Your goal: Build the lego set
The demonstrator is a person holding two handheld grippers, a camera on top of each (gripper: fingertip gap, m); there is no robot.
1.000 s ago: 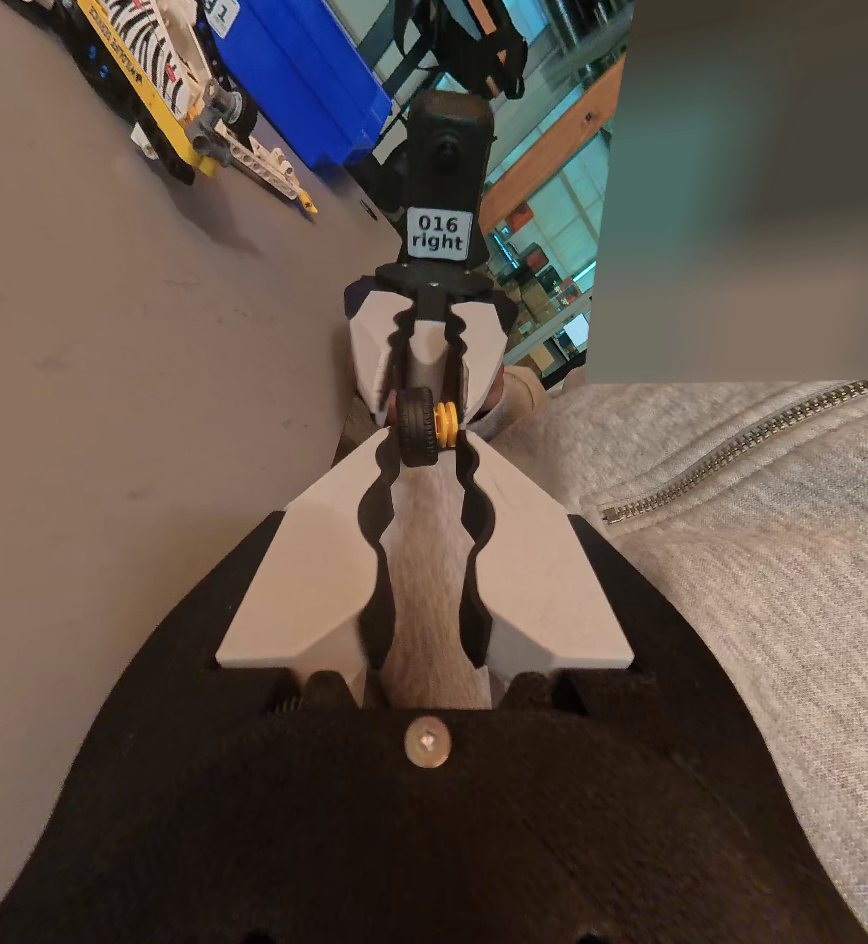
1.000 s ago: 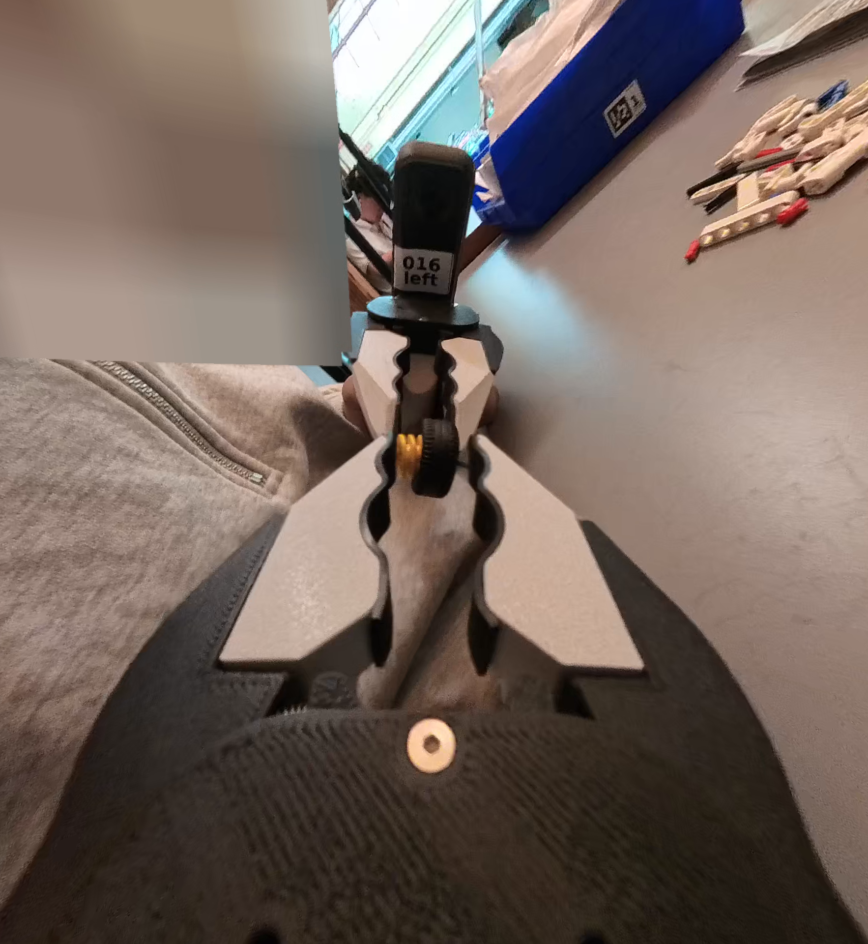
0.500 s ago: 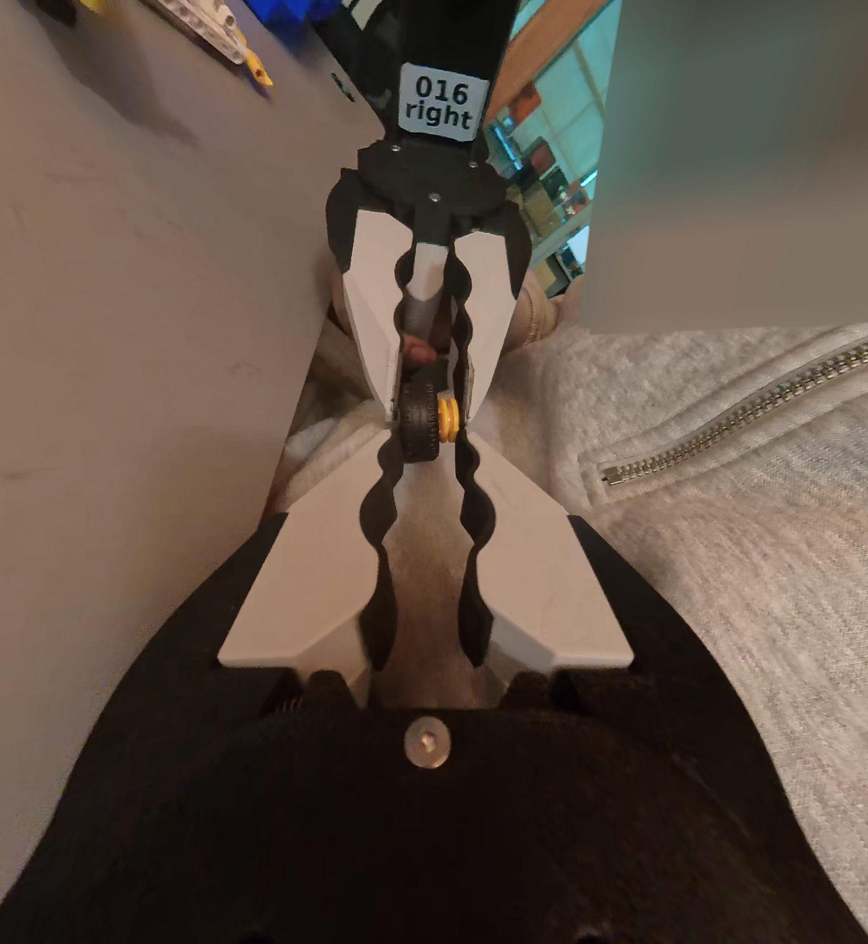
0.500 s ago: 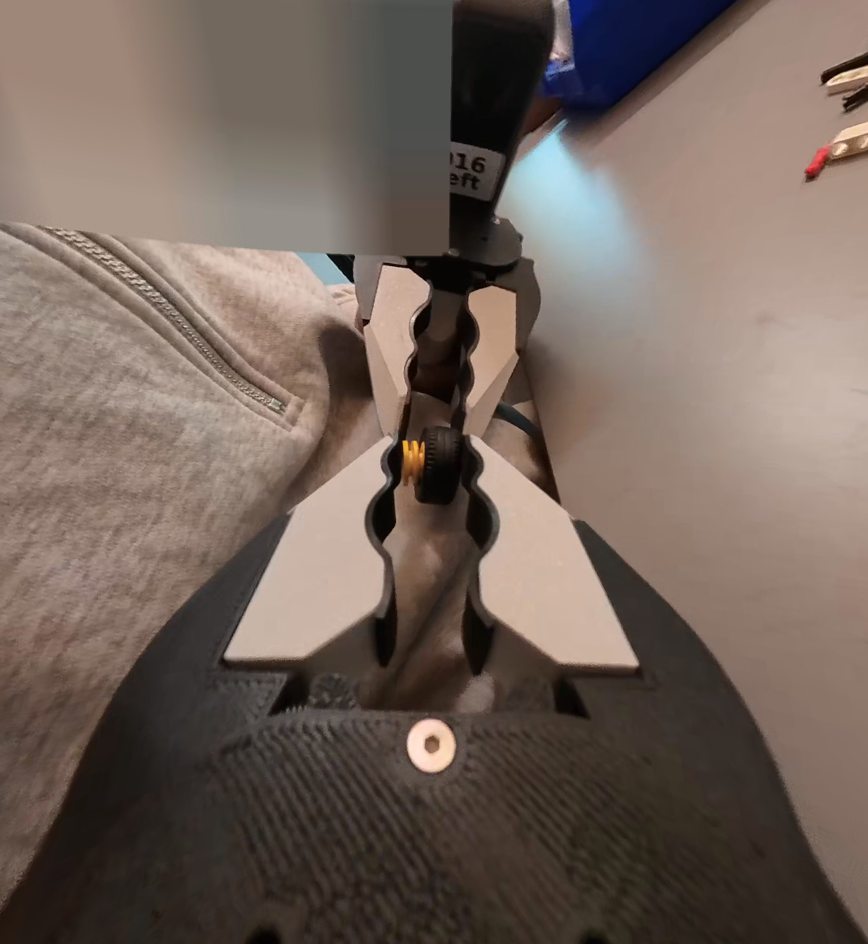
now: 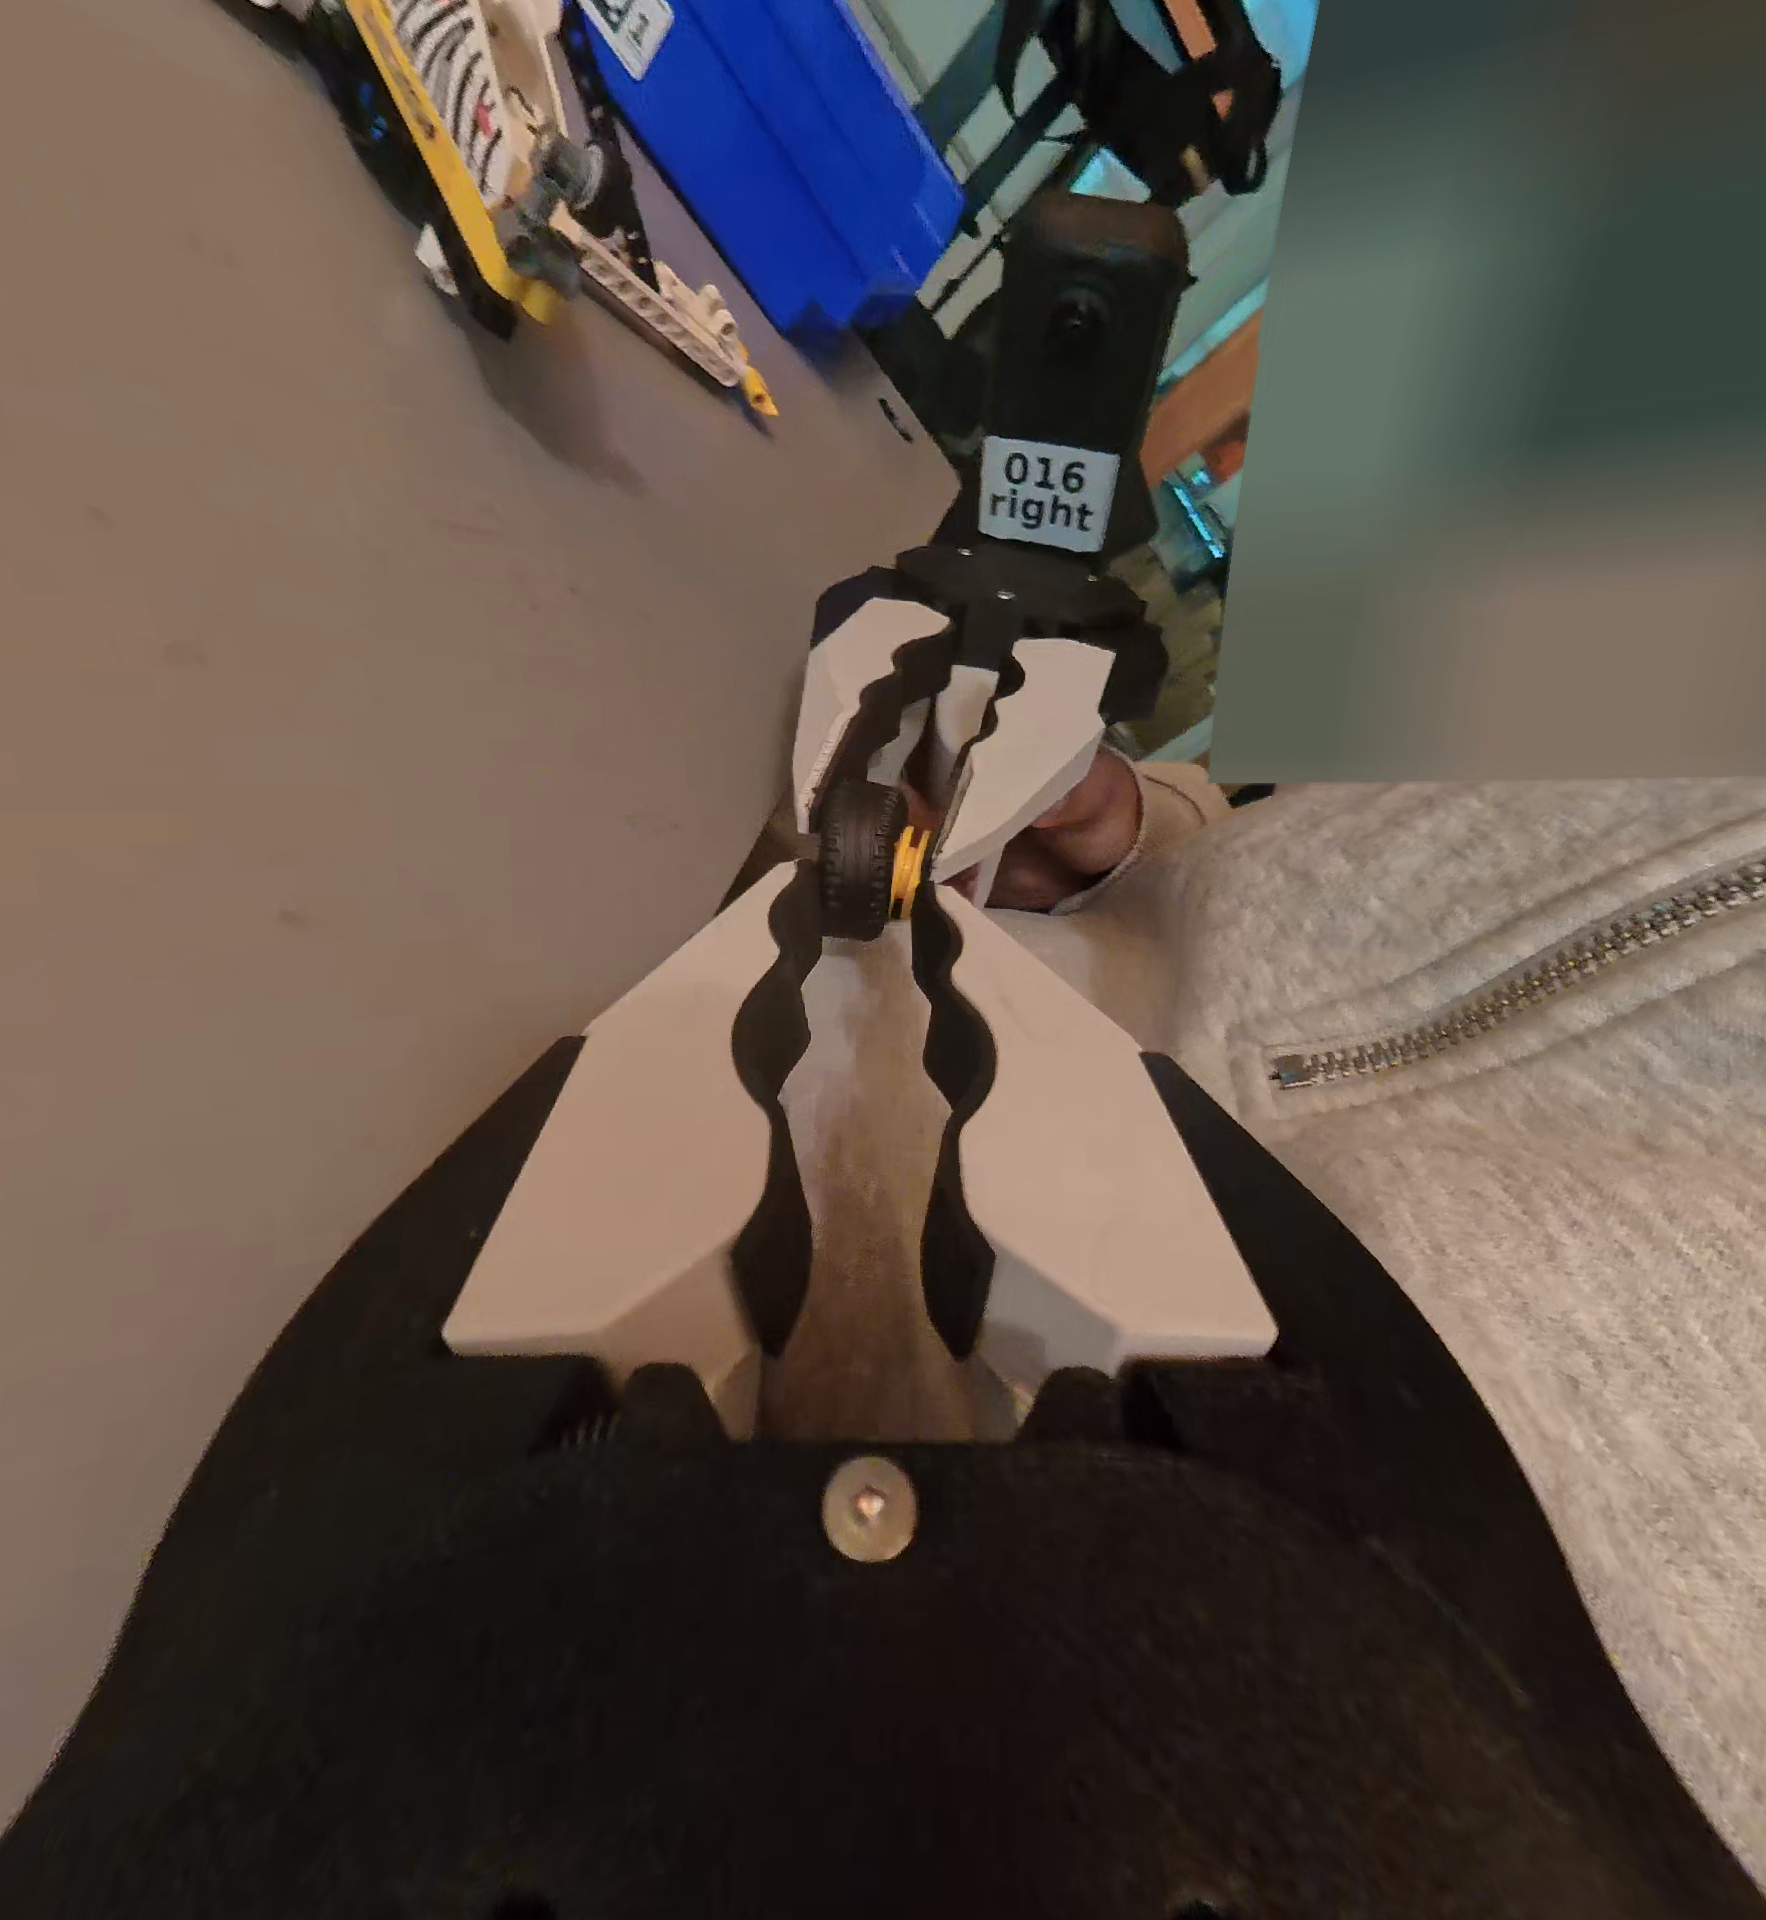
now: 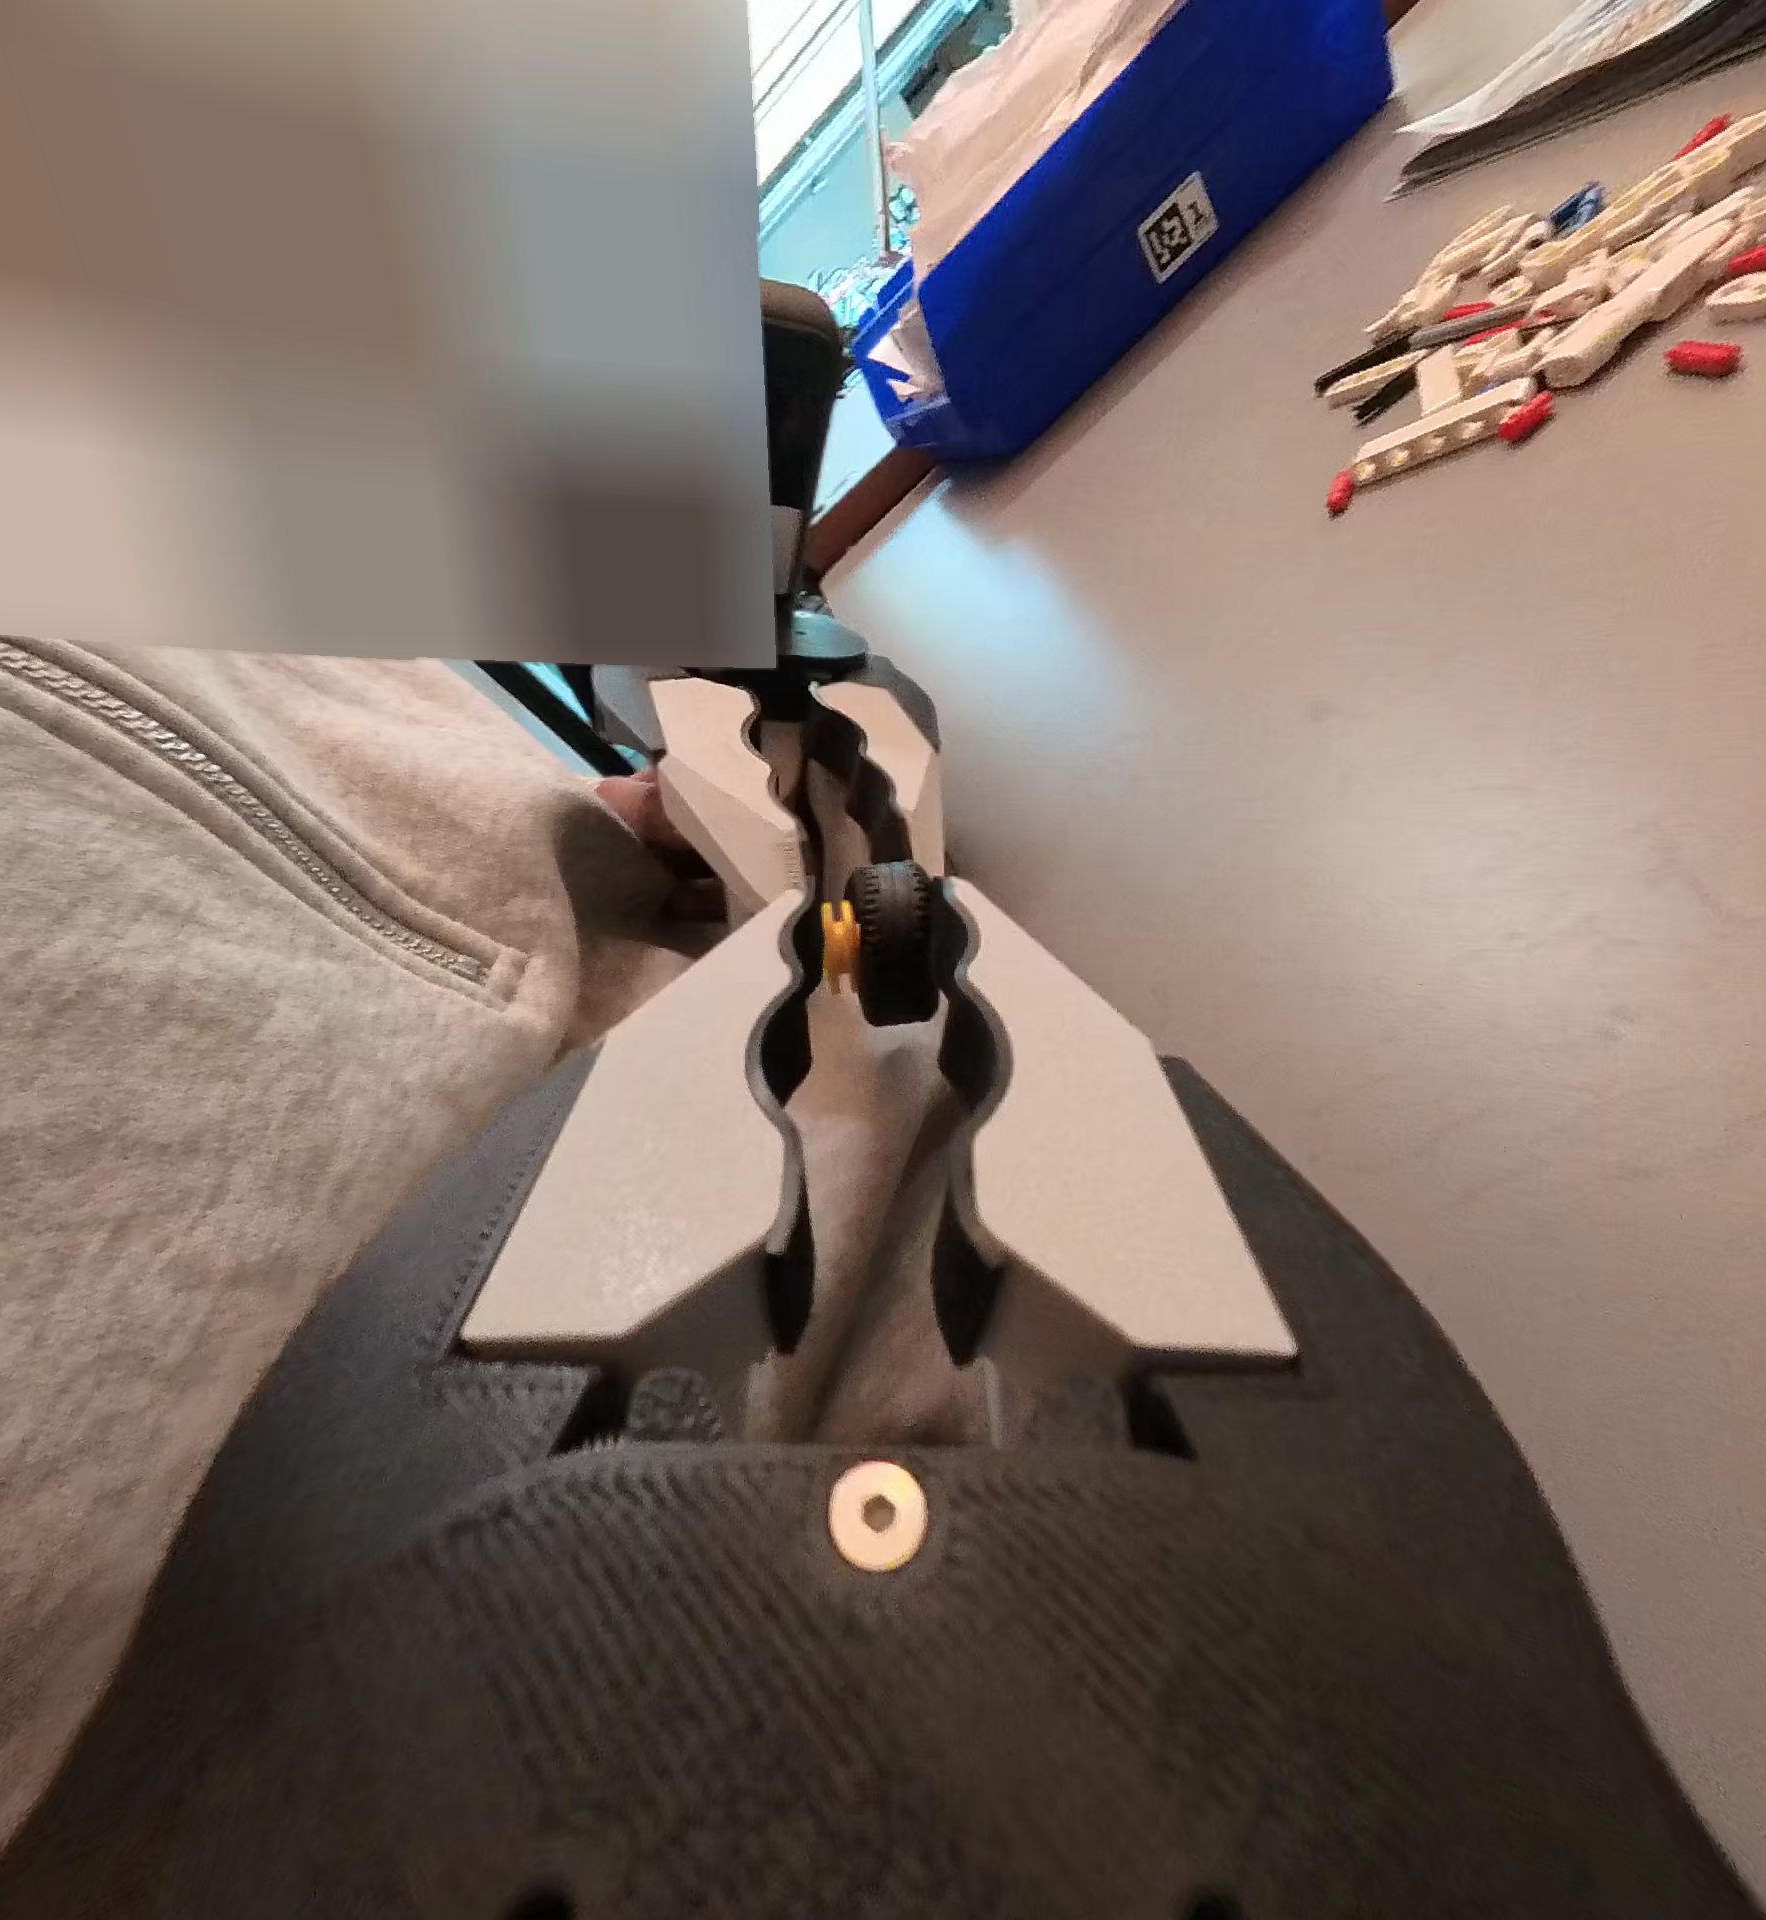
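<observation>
Far left on the grey bench (image 5: 235, 727), a part-built lego model (image 5: 484, 156) w/ yellow edge and striped panel lies next to a blue bin (image 5: 785, 177). At centre, just off the bench edge, the left tool (image 5: 863, 878) and right tool (image 6: 884, 914) meet tip to tip, both narrowed onto the same small piece: a black wheel (image 5: 858, 862) w/ a yellow hub (image 5: 905, 868). Left tool's tips pinch wheel and hub between them; right tool's tips clamp it from the opposite side. Behind is a person's grey zip sweatshirt (image 5: 1481, 1195). Far right in the right wrist view, loose white and red lego pieces (image 6: 1544, 312) lie on the bench, well apart from the tools.
</observation>
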